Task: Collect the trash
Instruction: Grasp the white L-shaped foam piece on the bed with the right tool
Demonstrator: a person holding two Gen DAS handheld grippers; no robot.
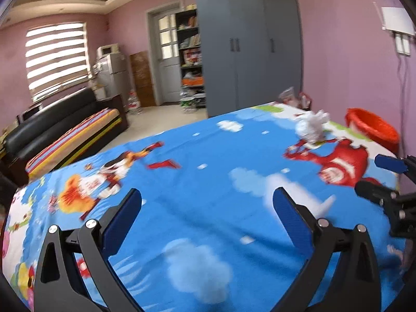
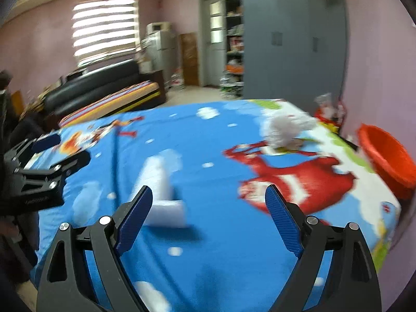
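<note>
Left gripper (image 1: 206,204): jaws spread wide, holding nothing; ribbed blue pads on black rigid arms. Right gripper (image 2: 209,200): jaws equally wide, holding nothing. Both hover above the bed sheet (image 1: 202,208), a smooth blue cartoon-print fabric with clouds and a red aircraft figure; open sheet lies directly ahead of both tools.

In the right wrist view, a flat white paper piece (image 2: 162,195) lies on the sheet at 11 o'clock, near the left fingertip.

The crumpled white paper wad (image 1: 312,127), irregular and creased, rests near the far bed edge at 1 o'clock, well apart from both grippers.

The red plastic basin (image 1: 371,127), round with a smooth rim, stands beyond the bed's right edge at 2 o'clock, beside the pink wall.
</note>
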